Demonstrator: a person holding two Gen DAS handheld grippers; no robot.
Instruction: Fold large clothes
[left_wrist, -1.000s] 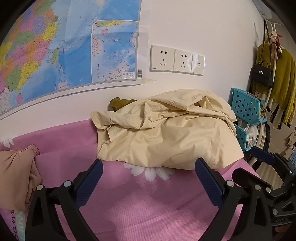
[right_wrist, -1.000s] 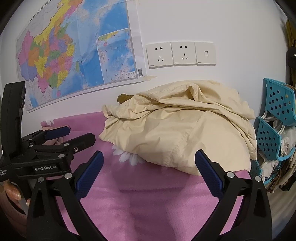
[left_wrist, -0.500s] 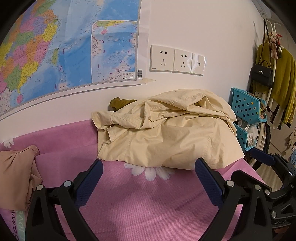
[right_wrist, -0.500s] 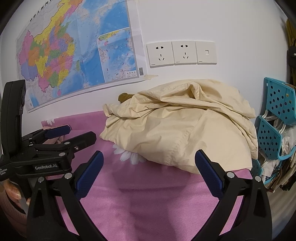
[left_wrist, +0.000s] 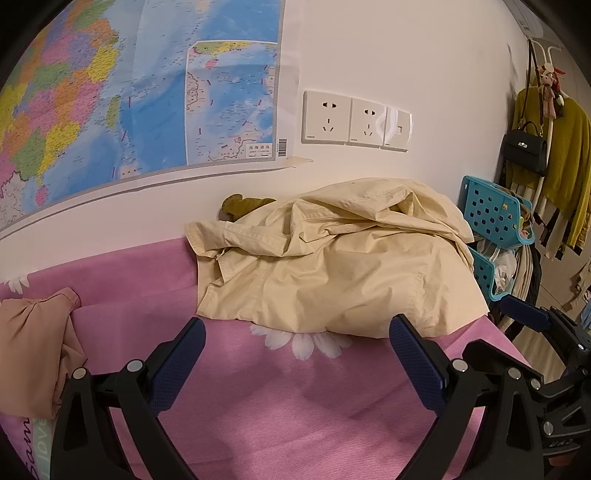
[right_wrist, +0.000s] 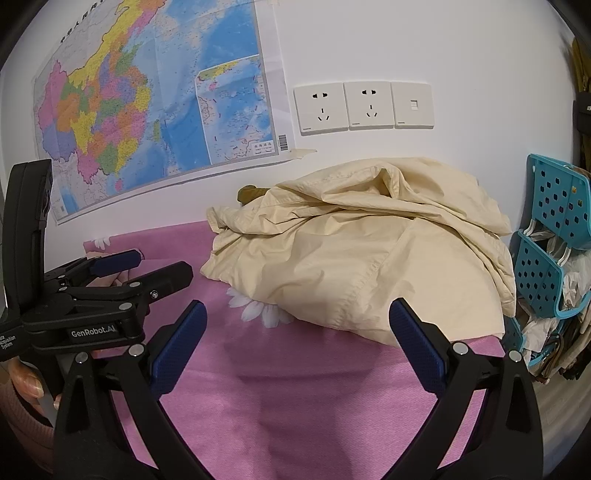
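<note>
left gripper (right_wrist: 144, 266) (labelled "GenRobot.AI"), jaws apart; cream garment (right_wrist: 354, 254) crumpled

Left gripper (left_wrist: 295, 354) jaws spread wide, holding nothing, pointing toward 12 o'clock. Right gripper (right_wrist: 295, 336) likewise wide apart and unloaded, aimed at 12. Left gripper sits at 9 o'clock in right view; right's fingertips (left_wrist: 524, 317) at 3 in left view.

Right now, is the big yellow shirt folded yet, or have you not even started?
Not started. The cream garment lies in a crumpled heap on the pink sheet, with no neat fold showing. Both the left tongs and right tongs are open, empty and short of it. Left: grab, spread, fold.
</note>
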